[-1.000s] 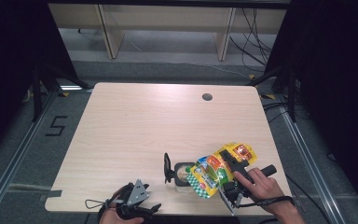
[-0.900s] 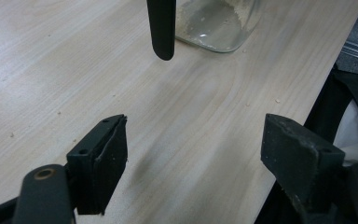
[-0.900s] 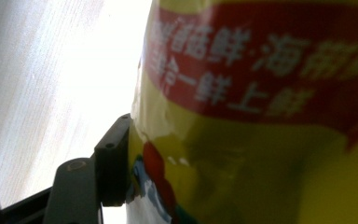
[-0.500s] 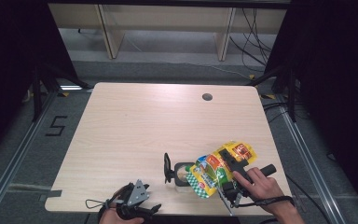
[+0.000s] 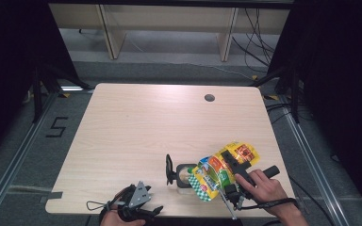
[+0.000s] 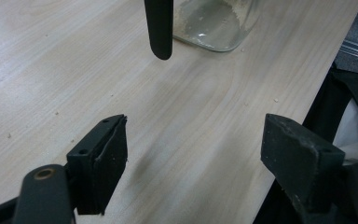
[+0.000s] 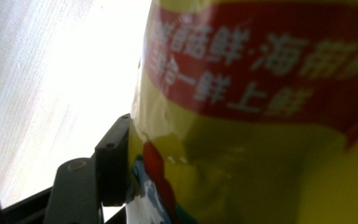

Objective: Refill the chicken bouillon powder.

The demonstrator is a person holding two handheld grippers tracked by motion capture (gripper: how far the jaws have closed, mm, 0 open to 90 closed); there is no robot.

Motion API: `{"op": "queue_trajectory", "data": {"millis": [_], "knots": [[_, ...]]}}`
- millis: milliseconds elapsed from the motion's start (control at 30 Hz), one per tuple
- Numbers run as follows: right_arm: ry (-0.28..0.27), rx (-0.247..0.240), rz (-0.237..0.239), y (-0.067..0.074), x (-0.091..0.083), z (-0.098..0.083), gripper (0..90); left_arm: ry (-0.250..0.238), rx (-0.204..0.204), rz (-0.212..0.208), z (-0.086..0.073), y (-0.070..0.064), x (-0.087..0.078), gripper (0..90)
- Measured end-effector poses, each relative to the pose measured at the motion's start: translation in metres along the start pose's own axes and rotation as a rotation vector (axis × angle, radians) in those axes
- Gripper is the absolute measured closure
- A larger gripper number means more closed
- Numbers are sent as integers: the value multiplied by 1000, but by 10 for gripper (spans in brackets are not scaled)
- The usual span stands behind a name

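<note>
High view: jar (image 5: pixel 185 175) beside bag (image 5: pixel 219 173)

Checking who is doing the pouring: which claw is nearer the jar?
Right. The right claw holds the bag tilted at the jar; the left claw, open, sits apart at the table edge.

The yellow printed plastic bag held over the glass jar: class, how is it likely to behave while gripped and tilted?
The yellow printed plastic bag looks crinkled and bent where the right gripper clamps it, so it is probably floppy. Its glossy film may slip between the pads. The clear glass jar beneath is likely rigid, breakable, and might tip if nudged.
</note>
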State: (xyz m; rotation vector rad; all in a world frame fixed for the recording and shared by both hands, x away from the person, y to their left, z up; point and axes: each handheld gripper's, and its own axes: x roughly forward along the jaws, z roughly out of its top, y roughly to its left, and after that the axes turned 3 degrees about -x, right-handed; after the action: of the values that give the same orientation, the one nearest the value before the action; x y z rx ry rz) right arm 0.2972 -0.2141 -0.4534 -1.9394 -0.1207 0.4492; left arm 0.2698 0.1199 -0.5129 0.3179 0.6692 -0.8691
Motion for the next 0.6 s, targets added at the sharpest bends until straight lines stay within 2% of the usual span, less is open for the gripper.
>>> {"op": "queue_trajectory", "data": {"millis": [300, 333, 567, 600], "knots": [[2, -16, -6, -1, -1, 0, 353, 1, 0, -1, 0, 0, 0, 226], [11, -12, 7, -1, -2, 1, 353, 1, -1, 0, 0, 0, 0, 226], [-2, -19, -5, -1, -1, 0, 353, 1, -4, -1, 0, 0, 0, 226], [-1, -20, -1, -1, -2, 0, 353, 14, 13, 3, 0, 2, 0, 226]]}}
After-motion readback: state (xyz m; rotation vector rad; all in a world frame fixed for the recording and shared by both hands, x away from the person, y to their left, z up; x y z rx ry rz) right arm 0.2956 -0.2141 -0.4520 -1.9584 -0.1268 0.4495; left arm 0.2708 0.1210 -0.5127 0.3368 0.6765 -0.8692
